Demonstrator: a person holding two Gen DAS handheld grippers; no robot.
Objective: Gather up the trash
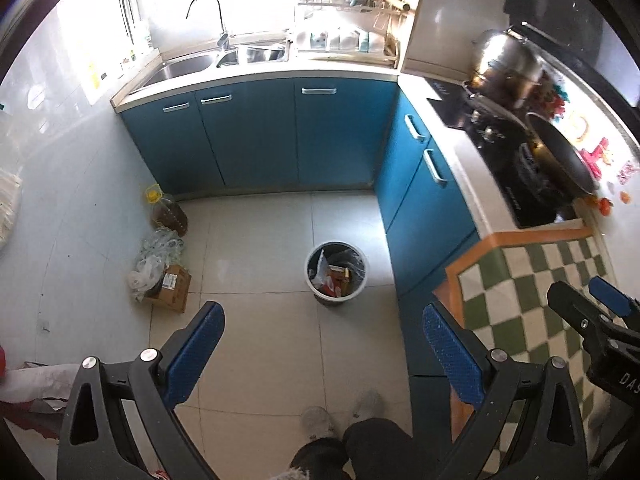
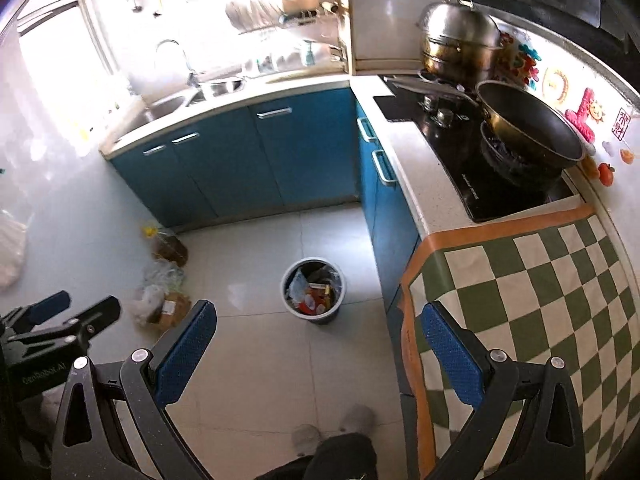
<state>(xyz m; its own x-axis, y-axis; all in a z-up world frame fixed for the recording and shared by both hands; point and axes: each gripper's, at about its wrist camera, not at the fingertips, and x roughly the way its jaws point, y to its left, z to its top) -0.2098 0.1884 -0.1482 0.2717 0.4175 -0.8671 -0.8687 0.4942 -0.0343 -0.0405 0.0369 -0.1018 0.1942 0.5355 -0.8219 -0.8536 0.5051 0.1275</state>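
A round trash bin (image 1: 337,272) (image 2: 314,290) stands on the tiled floor, lined with a dark bag and holding wrappers and packaging. My left gripper (image 1: 322,350) is held high above the floor, open, nothing between its blue pads. My right gripper (image 2: 318,344) is also open and empty, level with the counter edge. Each gripper shows in the other's view: the right gripper (image 1: 596,312) at the right edge, the left gripper (image 2: 60,320) at the left edge. Crumpled clear plastic bags (image 1: 154,256) (image 2: 158,284) and a cardboard box (image 1: 170,288) (image 2: 170,308) lie on the floor by the left wall.
Blue cabinets (image 1: 288,132) run under a sink counter and a stove counter with a wok (image 2: 528,128) and steel pot (image 2: 460,40). A green checked cloth (image 2: 532,300) covers the near counter. An oil bottle (image 1: 168,212) stands by the wall. A person's feet (image 1: 340,416) are below.
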